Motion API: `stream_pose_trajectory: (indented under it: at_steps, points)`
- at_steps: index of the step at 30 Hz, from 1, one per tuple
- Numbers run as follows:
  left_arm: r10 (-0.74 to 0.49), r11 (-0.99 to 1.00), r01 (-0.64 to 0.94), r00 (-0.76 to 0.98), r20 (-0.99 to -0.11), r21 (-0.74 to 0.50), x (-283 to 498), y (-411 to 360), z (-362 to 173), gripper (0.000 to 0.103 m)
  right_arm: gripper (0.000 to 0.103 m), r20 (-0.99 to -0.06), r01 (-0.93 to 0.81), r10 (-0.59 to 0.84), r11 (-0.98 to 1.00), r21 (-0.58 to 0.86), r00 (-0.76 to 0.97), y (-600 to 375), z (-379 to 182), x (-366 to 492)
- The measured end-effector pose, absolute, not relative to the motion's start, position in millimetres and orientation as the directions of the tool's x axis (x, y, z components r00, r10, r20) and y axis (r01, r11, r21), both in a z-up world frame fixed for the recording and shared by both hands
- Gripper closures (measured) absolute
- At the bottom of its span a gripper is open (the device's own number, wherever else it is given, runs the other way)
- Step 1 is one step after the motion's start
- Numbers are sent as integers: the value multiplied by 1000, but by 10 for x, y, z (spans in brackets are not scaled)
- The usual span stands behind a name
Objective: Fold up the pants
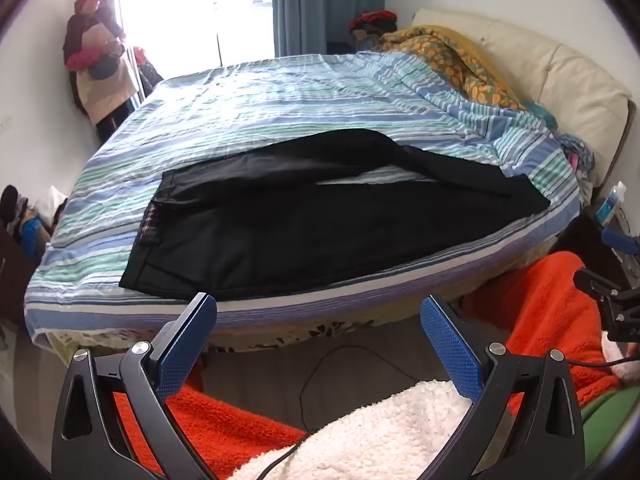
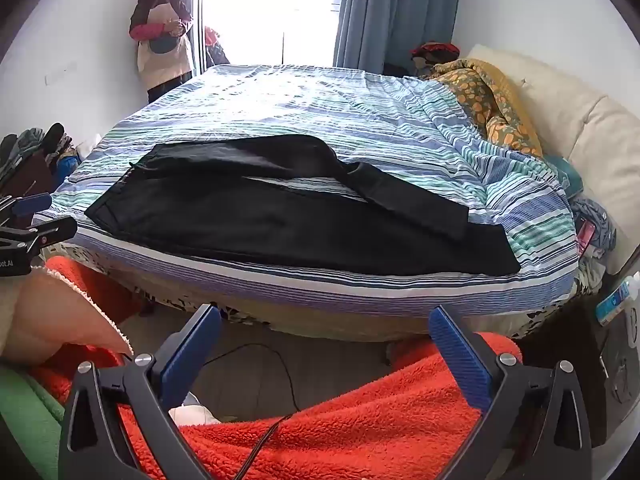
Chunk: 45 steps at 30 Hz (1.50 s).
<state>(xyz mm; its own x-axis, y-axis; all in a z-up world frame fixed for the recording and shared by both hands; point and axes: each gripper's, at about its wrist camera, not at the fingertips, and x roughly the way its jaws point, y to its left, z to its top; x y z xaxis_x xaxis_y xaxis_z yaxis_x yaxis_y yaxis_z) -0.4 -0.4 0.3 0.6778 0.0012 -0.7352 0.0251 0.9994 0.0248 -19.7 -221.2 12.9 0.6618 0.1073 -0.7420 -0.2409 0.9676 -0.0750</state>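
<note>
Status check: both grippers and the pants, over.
Left gripper open, short of the bed. Right gripper open, also clear. Black pants spread at near edge, legs apart, unfolded. Nothing on them.

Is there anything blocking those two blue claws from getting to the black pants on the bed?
Nothing visible does. The pants lie spread near the bed's front edge, and both the left gripper and right gripper hang open in front of that edge, with only open air between.
</note>
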Motion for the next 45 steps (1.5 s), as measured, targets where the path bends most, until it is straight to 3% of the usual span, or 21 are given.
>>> stream_pose_trajectory:
  at_steps: [45]
  points:
    - [83, 996, -23, 606, -791, 87, 225, -15, -237, 1, 0, -759, -302, 144, 951, -72, 635, -1992, -37, 106]
